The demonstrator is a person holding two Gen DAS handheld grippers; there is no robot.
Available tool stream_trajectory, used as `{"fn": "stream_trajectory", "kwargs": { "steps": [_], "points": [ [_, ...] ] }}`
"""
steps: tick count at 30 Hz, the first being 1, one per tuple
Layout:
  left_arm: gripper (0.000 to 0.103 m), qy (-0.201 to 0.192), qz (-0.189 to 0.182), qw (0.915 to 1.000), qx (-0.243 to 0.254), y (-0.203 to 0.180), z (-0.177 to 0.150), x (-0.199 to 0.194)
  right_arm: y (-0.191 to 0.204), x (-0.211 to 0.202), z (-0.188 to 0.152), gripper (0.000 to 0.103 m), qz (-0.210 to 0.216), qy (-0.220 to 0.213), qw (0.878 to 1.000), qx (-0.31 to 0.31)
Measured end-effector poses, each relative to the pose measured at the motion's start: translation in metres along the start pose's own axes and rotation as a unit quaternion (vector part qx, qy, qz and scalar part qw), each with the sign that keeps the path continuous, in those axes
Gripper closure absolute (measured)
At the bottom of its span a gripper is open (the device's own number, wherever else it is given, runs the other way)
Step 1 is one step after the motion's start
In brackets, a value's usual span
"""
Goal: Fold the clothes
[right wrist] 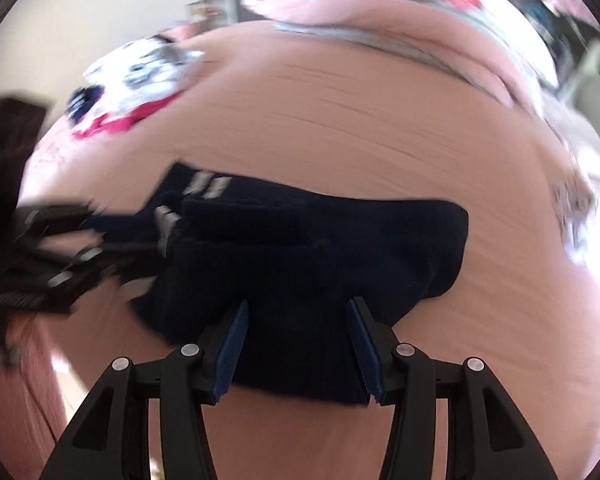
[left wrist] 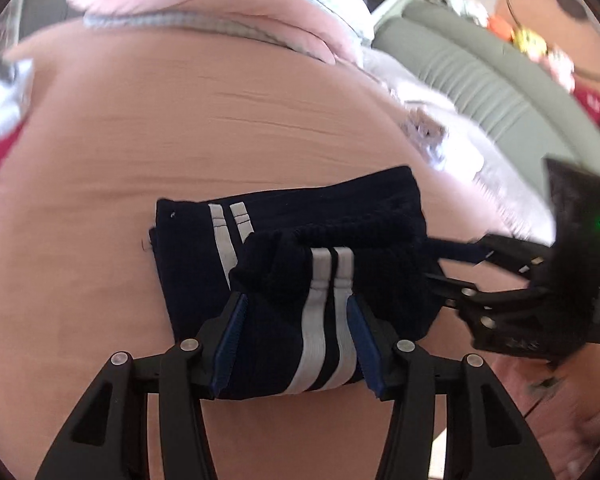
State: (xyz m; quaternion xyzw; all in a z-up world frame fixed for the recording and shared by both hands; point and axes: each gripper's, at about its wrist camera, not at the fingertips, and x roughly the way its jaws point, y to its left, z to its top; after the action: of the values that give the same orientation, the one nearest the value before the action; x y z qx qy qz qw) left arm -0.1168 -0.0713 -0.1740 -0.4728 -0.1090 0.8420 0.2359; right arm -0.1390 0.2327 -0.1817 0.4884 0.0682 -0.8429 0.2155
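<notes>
Two open hand-held grippers, left (left wrist: 296, 312) and right (right wrist: 298, 316), straddling folded navy garment (left wrist: 204, 272), unclamped.

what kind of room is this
Most likely a bedroom: folded navy white-striped trousers lie on a pink bedsheet, with a pink floral pillow beyond and a grey padded seat beside it.

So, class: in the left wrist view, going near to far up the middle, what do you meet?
Left tongs → folded navy garment with white stripes → bare pink bedsheet → pink floral pillow.
</notes>
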Motion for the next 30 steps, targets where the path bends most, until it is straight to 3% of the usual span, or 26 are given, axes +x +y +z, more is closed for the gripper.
{"fn": "stream_trajectory", "kwargs": {
  "steps": [3,5,7,8,9,10,13,17,19,22,23,25,28,30],
  "points": [
    [0.055,0.010,-0.008,0.9999,-0.004,0.008,-0.004,-0.001,-0.013,-0.004,-0.002,0.052,0.042,-0.005,0.998,0.037],
    [0.055,0.008,-0.007,0.9999,0.001,0.010,-0.007,-0.003,-0.016,-0.005,-0.003,0.048,0.043,-0.007,0.999,0.030],
    [0.069,0.007,0.006,0.9998,0.017,0.003,-0.007,-0.003,-0.017,0.000,-0.003,0.046,0.050,0.003,0.998,0.024],
    [0.085,0.006,0.014,0.9995,0.026,-0.001,-0.007,-0.002,-0.017,0.001,-0.003,0.048,0.061,0.007,0.998,0.024],
    [0.094,0.003,0.020,0.9993,0.032,-0.004,-0.006,-0.004,-0.015,0.000,-0.003,0.062,0.065,0.005,0.998,0.023],
    [0.096,-0.006,0.022,0.9993,0.029,-0.004,-0.003,-0.009,-0.012,-0.002,-0.003,0.067,0.066,0.000,0.998,0.021],
    [0.098,-0.036,0.033,0.9982,0.036,-0.010,0.012,-0.022,-0.006,-0.008,0.004,0.077,0.041,-0.018,0.999,0.011],
    [0.098,-0.056,0.053,0.9964,0.034,-0.004,0.034,-0.023,-0.010,-0.011,0.031,0.080,0.023,-0.050,0.998,0.025],
    [0.097,-0.031,0.059,0.9977,0.012,0.011,0.038,-0.007,-0.014,-0.008,0.044,0.080,0.013,-0.057,0.998,0.036],
    [0.094,0.024,0.071,0.9968,-0.028,0.036,0.034,0.025,-0.023,0.031,0.047,0.076,-0.011,0.001,0.998,0.057],
    [0.094,0.023,0.065,0.9971,-0.033,0.040,0.030,0.027,-0.028,0.042,0.045,0.072,-0.007,0.015,0.997,0.069],
    [0.093,0.004,0.071,0.9969,-0.034,0.038,0.031,0.016,-0.037,0.047,0.041,0.070,0.007,0.021,0.995,0.099],
    [0.092,-0.056,0.107,0.9925,-0.018,0.026,0.033,-0.013,-0.043,0.020,0.043,0.065,0.014,-0.018,0.991,0.130],
    [0.092,-0.076,0.089,0.9931,0.009,0.013,0.033,-0.021,-0.045,0.001,0.045,0.064,0.016,-0.048,0.988,0.146]
  ]
}}
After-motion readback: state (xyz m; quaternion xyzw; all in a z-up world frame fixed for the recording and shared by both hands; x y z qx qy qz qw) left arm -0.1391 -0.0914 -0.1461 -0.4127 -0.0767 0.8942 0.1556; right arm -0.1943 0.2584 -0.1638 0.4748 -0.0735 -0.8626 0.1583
